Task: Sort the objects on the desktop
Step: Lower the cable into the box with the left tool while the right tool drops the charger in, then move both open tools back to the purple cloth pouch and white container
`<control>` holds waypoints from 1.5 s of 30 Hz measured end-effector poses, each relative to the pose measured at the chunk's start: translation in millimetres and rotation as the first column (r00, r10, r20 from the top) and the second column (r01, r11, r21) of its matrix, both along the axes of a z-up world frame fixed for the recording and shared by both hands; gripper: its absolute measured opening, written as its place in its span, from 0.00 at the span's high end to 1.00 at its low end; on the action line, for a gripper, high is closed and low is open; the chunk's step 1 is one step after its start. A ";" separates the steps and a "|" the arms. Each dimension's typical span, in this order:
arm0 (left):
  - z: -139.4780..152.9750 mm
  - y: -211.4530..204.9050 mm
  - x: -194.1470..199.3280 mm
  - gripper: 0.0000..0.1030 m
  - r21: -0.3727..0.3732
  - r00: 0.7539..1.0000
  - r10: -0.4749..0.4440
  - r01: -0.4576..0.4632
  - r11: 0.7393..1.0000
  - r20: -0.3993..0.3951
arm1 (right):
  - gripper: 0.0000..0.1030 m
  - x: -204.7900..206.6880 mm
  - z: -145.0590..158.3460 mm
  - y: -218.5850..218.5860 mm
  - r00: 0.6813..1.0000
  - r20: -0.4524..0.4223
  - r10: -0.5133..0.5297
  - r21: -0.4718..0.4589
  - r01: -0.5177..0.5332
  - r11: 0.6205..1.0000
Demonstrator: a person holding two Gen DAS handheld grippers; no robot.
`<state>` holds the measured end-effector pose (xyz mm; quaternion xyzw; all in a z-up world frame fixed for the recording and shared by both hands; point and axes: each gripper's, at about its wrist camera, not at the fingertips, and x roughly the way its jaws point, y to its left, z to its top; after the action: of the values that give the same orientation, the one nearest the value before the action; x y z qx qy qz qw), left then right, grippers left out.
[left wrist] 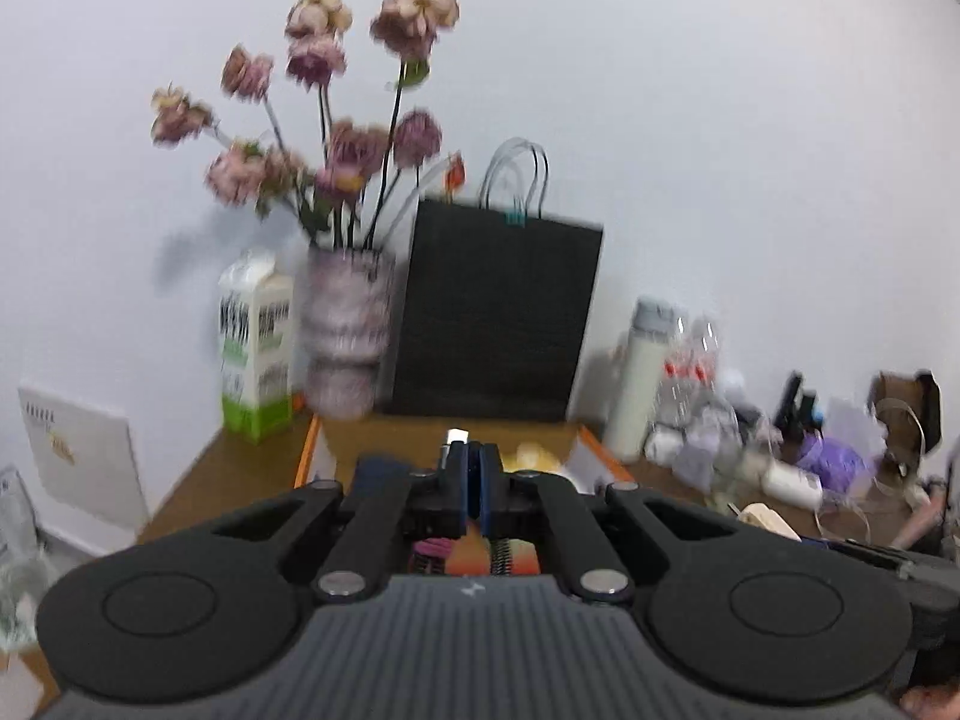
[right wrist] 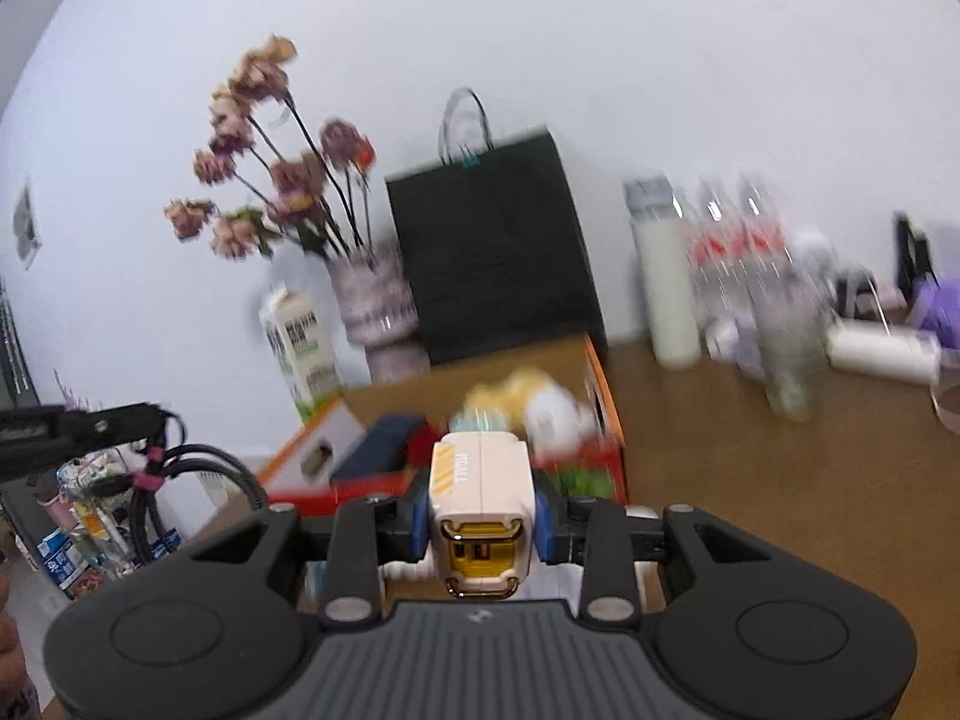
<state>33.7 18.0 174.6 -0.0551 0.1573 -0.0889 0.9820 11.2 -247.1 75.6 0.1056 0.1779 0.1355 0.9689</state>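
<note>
My right gripper (right wrist: 483, 519) is shut on a pale pink box-shaped gadget (right wrist: 483, 474) with yellow stripes and a yellow window, held above the wooden desk (right wrist: 750, 450). My left gripper (left wrist: 473, 462) is shut, and a small silver plug (left wrist: 456, 437) pokes out past its tips. In the right wrist view a bundle of black cable (right wrist: 198, 468) with pink ties hangs at the left. Behind both grippers lies an orange-rimmed box (right wrist: 603, 384) (left wrist: 307, 450) with a yellow plush (right wrist: 516, 396) and a dark blue item (right wrist: 384, 438) inside.
Along the wall stand a milk carton (left wrist: 258, 354), a vase of dried flowers (left wrist: 345, 330), a black paper bag (left wrist: 492, 312), a white bottle (left wrist: 639, 378) and clear bottles (right wrist: 738, 258). At the right lie a paper roll (right wrist: 882, 351) and purple clutter (left wrist: 834, 459).
</note>
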 end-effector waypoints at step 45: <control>-44.5 45.8 -47.4 0.00 -0.051 0.982 0.020 -0.031 0.998 -0.188 | 0.23 0.5 -36.1 38.1 0.984 -0.159 0.078 -0.251 -0.117 0.961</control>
<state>-13.7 63.7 130.1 -0.0918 0.2456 -0.0750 0.9621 11.7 -209.0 39.5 -0.0213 0.2700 0.1504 0.9508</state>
